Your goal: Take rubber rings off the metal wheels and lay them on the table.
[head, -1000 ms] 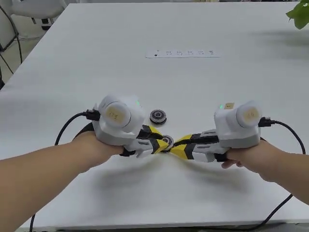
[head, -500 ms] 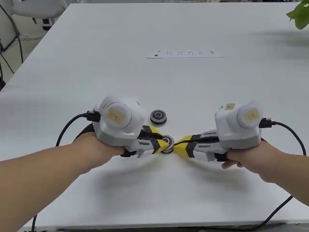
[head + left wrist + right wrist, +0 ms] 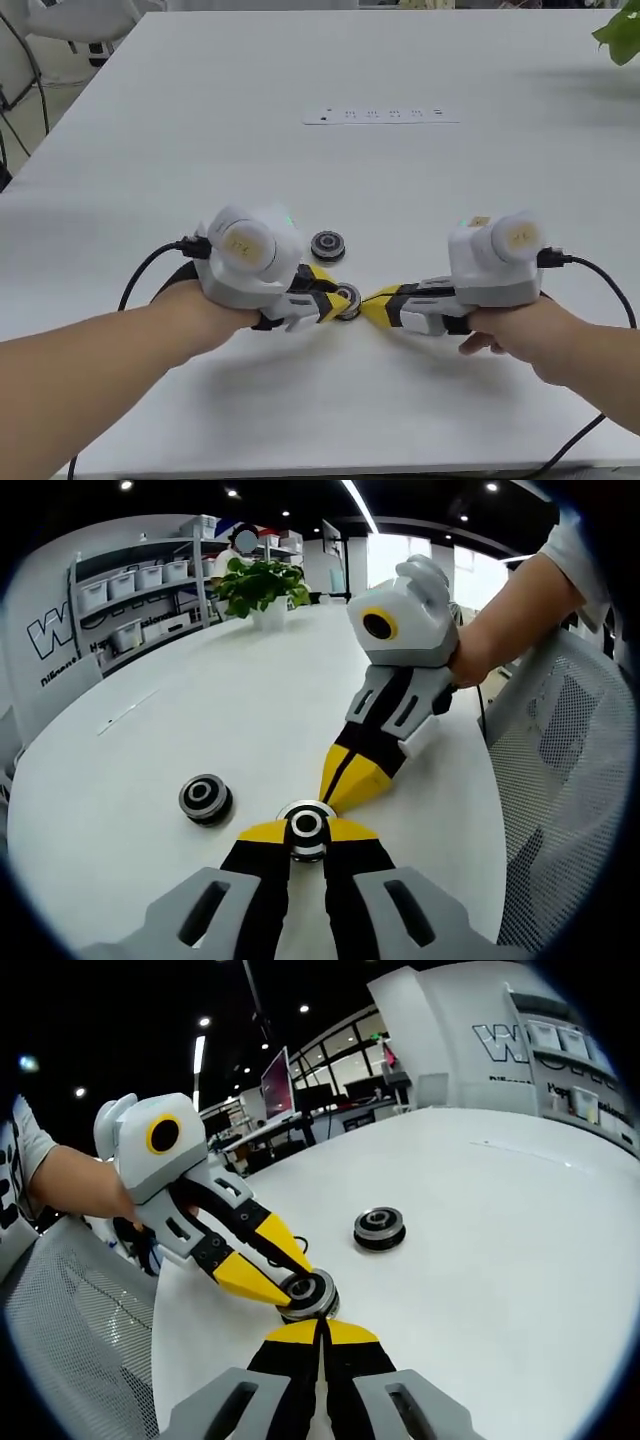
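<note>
Left fingers clench one wheel; right fingers, pressed shut, touch its rim. A shallow pinch may slip off the ring.

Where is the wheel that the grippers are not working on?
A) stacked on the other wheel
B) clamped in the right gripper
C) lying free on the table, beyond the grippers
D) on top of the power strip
C: the far wheel lies alone on the table, apart from the near wheel, where the tips of the left gripper and the right gripper meet.
</note>
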Motion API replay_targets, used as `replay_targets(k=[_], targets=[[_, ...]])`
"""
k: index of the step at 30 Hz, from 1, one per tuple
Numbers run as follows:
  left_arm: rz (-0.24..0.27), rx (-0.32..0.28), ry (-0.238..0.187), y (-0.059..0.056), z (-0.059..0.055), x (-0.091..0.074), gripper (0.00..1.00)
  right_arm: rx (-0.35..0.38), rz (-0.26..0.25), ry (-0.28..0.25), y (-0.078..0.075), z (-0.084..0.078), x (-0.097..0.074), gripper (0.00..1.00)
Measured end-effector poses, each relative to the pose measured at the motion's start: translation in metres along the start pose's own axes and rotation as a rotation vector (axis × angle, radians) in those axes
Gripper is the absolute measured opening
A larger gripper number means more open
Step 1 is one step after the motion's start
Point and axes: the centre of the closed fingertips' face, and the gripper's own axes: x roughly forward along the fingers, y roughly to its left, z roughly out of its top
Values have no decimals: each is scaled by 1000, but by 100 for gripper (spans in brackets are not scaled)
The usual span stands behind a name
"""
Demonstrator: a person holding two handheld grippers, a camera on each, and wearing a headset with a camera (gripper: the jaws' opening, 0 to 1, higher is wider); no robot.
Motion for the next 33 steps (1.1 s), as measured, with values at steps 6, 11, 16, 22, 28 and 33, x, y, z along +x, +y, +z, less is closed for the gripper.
replay_targets(k=[6,11,16,22,28,33], targets=[[3,-1,1,0,0,0,7,51,-15,-30,-6,5,-3,0],[5,-2,4,0,0,0,7,101,-21,-61,-7,10,-2,0],[7,-2,4,0,0,0,6,128,-14,-77,-6,14,-3,0],[13,-6,1,0,-1,0,6,152,-9,-87,-2,17,-3,0],[17,-9,-3,-1,-1,0,6,172,1,-93,4,19,-4,0],[23,-6,-4,-1,-1,0,6,173,10,-93,8,20,-3,0]])
